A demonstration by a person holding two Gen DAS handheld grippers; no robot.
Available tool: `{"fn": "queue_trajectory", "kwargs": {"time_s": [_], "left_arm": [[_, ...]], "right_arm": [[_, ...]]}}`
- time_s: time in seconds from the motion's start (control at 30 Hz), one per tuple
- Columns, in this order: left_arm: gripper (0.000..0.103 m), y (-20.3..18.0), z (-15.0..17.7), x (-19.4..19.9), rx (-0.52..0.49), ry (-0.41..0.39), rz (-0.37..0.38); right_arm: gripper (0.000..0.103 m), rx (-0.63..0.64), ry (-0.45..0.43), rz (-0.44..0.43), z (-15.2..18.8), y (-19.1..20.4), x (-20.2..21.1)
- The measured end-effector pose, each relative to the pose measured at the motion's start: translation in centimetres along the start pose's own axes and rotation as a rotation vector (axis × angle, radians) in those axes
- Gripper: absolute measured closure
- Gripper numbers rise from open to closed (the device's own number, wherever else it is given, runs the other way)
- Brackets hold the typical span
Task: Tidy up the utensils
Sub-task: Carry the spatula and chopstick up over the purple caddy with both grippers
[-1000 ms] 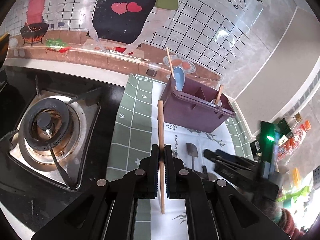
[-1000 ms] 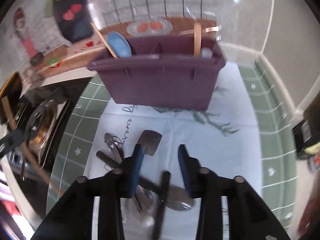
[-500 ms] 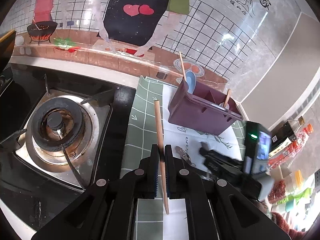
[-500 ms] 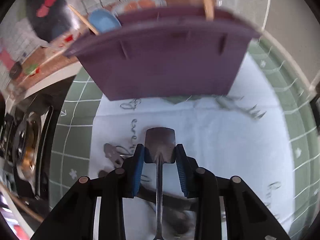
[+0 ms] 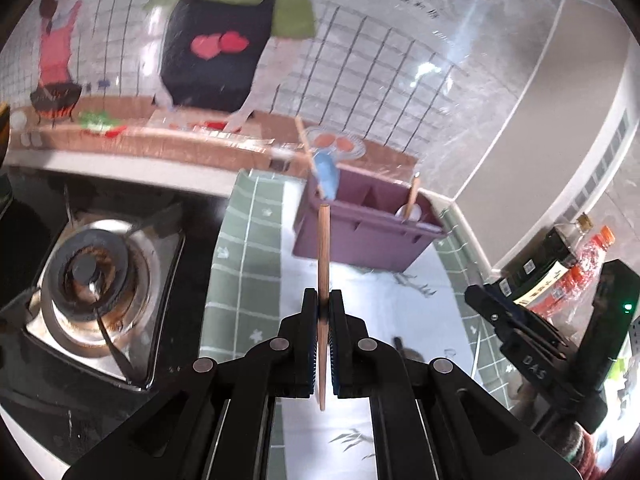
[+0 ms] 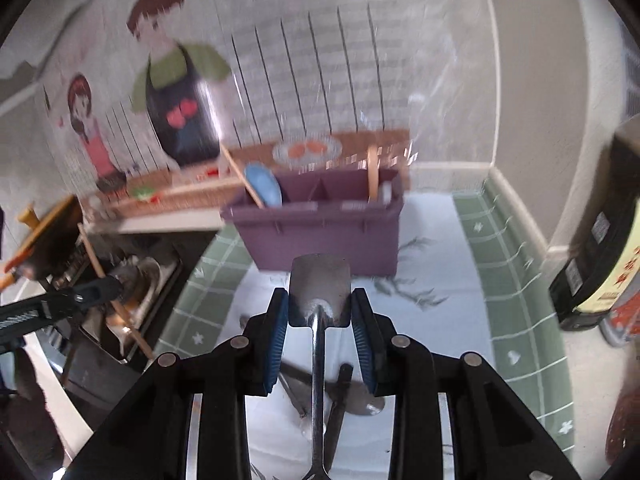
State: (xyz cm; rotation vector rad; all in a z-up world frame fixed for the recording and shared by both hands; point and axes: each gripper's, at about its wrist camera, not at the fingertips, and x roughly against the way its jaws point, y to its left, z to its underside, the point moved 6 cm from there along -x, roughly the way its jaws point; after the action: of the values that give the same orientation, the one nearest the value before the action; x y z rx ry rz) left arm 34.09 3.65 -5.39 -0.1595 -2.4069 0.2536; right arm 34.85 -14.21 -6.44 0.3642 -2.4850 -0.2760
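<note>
Two grippers each carry one utensil. The left gripper is closed on a wooden chopstick, pinched near its middle, with the tip pointing at the purple caddy. The right gripper clamps its pads on both side edges of a small metal spatula, and its handle hangs down between the jaws. The chopstick looks light and stiff, so a grip at the middle probably keeps it balanced. The spatula seems heavier and smooth, so it may swing or slip; a hold nearer the neck would likely be safer. The caddy stands at the far edge of the mat, close to the wall, with a blue spoon in its left compartment. More utensils lie at the near edge of the mat. Its middle is free, but the bottles at its right edge and the stove at its left limit side moves.
</note>
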Motion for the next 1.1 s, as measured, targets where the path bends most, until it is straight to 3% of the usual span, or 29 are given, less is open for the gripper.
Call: {"fn": "queue_trajectory", "kwargs": {"time_s": [0.17, 0.37, 0.47, 0.57, 0.7, 0.93, 1.1], "left_arm": [[0.098, -3.0, -3.5, 2.6, -0.051, -0.092, 0.030], [0.098, -6.9, -12.0, 7.4, -0.132, -0.294, 0.095], [0.098, -8.2, -15.1, 7.9, -0.157, -0.362, 0.101], [0.098, -8.5, -17.3, 6.3, -0.163, -0.377, 0.090], [0.098, -7.5, -18.6, 1.7, -0.158, -0.340, 0.079], [0.098, -6.6, -17.5, -6.2, -0.171, -0.280, 0.071], [0.098, -6.1, -16.3, -10.3, -0.169, -0.223, 0.046]], "right_arm": [[0.074, -0.007, -0.120, -0.032, -3.7, 0.2, 3.5], [0.074, 0.089, -0.384, -0.023, -13.6, 1.4, 9.2], [0.074, 0.104, -0.468, -0.018, -17.4, 1.3, 9.6], [0.074, 0.093, -0.469, 0.000, -19.6, 0.6, 6.9], [0.074, 0.072, -0.410, 0.026, -19.7, -0.2, 1.7], [0.074, 0.069, -0.327, 0.088, -18.0, -1.2, -6.8], [0.074, 0.064, -0.283, 0.115, -16.2, -2.2, -10.7]]}}
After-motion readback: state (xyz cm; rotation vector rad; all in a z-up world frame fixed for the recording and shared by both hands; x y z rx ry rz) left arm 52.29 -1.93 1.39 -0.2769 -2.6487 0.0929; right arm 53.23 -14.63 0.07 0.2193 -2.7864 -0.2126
